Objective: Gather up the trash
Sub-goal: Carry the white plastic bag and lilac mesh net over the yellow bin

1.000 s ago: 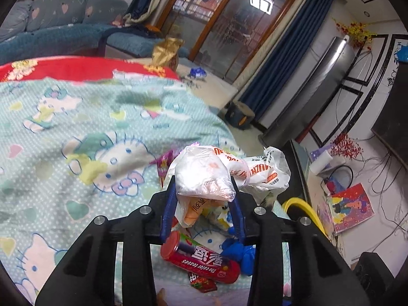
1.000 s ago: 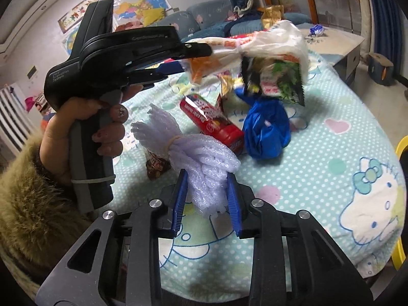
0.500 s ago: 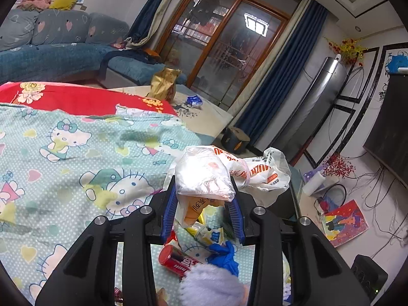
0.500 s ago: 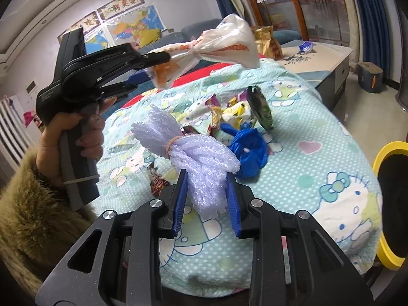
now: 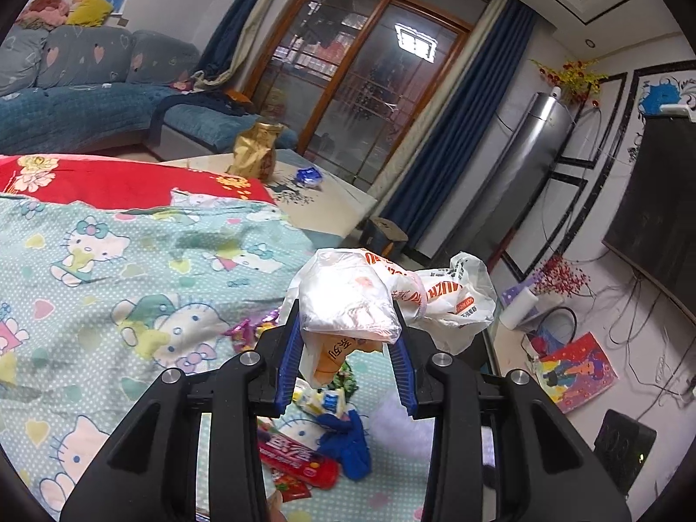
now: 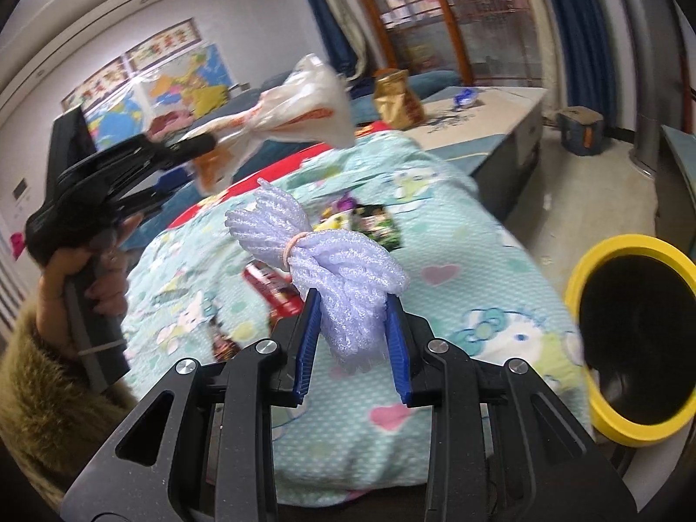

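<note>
Right wrist view: white foam netting bundle (image 6: 343,278), tied off with a rubber band, sits clamped between my right gripper (image 6: 353,343) pads. I pinch it low on its bulk so the banded neck and loose frill stick out ahead, clear of the bedspread (image 6: 456,239). To the right and just off the bed edge stands the yellow-rimmed bin (image 6: 626,330), black inside, mouth tilted toward me; my guess is I carry the bundle this high so it can clear the rim.

Far left in this view, my left gripper (image 6: 204,143) holds a crumpled plastic bag (image 6: 304,104) out in the air above the bed. A hand (image 6: 82,269) in a furry olive sleeve (image 6: 48,391) grips its handle.

Left wrist view: the left gripper (image 5: 348,348) is closed on that bag (image 5: 356,300) at its bunched middle; the printed loose end flops to the right. Held by the bunch, it likely will not spill or unfold.

Below it on the bedspread (image 5: 130,282), trash not yet collected: a red candy tube (image 5: 300,461), a blue glove (image 5: 348,439), small snack wrappers (image 5: 322,396). These lie near each other in a loose heap, well apart from the bin.

Farther off: a low table (image 5: 322,200) with a gold bag (image 5: 256,152), a blue sofa (image 5: 87,100), and curtained glass doors (image 5: 369,82).
</note>
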`<move>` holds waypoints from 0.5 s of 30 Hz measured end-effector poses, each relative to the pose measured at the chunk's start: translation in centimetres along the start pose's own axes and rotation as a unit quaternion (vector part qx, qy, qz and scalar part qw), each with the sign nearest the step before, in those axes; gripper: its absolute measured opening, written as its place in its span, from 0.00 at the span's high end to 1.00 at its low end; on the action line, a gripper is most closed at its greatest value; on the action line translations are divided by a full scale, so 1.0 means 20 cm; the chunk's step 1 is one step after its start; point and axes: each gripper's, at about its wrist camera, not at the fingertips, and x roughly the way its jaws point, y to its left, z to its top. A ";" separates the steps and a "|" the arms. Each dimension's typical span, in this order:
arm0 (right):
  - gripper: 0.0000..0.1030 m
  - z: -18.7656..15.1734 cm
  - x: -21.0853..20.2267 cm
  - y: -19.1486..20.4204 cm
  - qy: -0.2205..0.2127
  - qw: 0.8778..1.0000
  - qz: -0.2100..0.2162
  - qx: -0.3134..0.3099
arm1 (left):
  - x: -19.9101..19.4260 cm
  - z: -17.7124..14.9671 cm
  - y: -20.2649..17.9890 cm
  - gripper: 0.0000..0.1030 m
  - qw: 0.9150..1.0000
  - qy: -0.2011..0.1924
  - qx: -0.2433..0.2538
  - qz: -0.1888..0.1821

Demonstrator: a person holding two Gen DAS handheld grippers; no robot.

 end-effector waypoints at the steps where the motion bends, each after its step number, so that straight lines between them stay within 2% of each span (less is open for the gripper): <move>1: 0.78 0.01 -0.01 -0.03 -0.004 1.000 -0.005 0.009 | 0.00 0.00 -0.02 0.66 1.000 0.001 0.003 -0.002; 15: 0.78 0.04 -0.15 -0.30 -0.035 0.993 -0.094 0.054 | 0.07 -0.06 -0.22 0.66 0.999 0.019 0.031 -0.039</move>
